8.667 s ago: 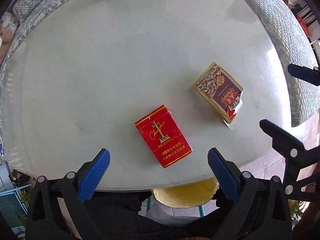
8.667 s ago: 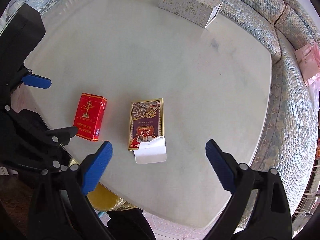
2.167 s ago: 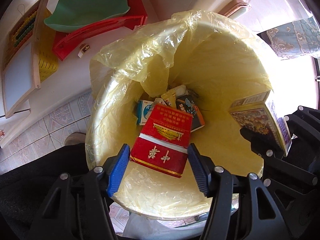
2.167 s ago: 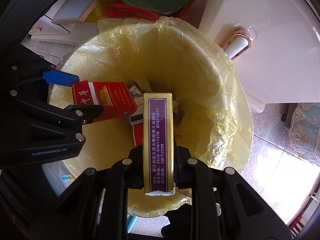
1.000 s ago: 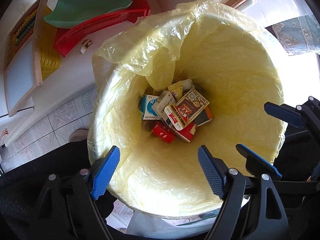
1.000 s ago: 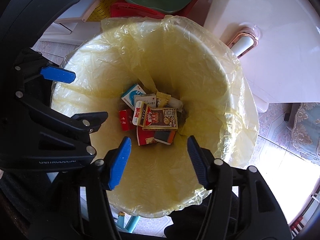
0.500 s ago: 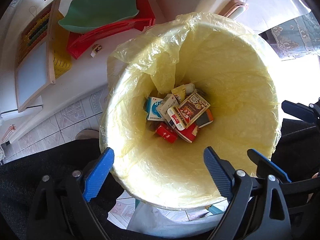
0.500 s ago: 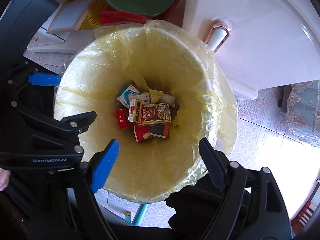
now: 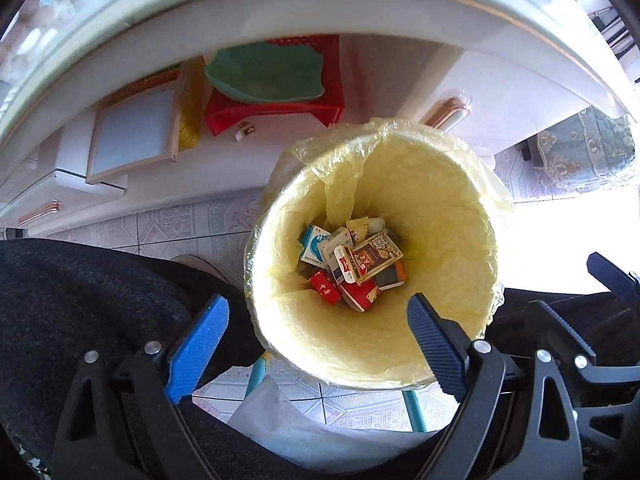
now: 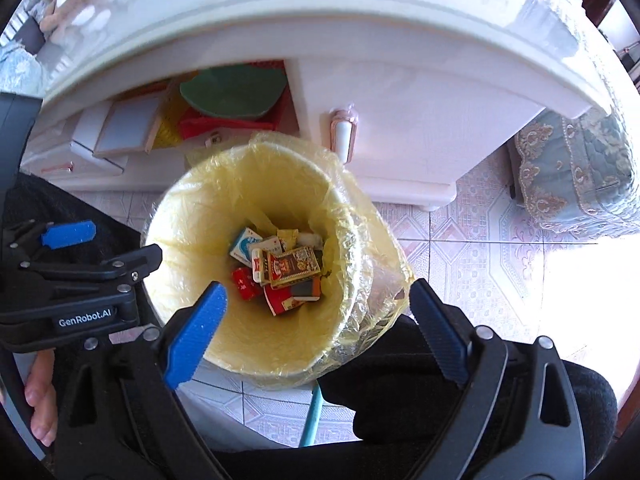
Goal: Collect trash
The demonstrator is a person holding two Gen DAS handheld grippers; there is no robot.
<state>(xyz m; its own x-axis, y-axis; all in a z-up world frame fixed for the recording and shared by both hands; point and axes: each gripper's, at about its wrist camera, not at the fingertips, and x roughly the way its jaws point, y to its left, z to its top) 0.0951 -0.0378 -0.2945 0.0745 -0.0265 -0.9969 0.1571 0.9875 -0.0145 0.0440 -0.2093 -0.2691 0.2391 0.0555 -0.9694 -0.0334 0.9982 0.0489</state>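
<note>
Clearly, both grippers hang over the trash bin with nothing between their fingers, so the step in hand, as I judge it, is pulling away from the bin and going back for any trash that remains. To do that well, lift each gripper straight up first, so no finger snags the loose yellow liner folded over the rim, and keep the two grippers from knocking together, since they sit close side by side. The edge of the white surface overhangs just beyond the bin, so the rise should clear it before swinging forward.

The left gripper has its blue-padded fingers spread wide and holds nothing; the right gripper is likewise spread and empty, its fingers framing the bin's mouth. The cigarette packs lie in a loose heap at the bottom of the bin, well below both sets of fingers and touching none. From the right wrist view the heap sits between the two fingertips in the picture, only much deeper. A red-and-gold pack lies on top.
</note>
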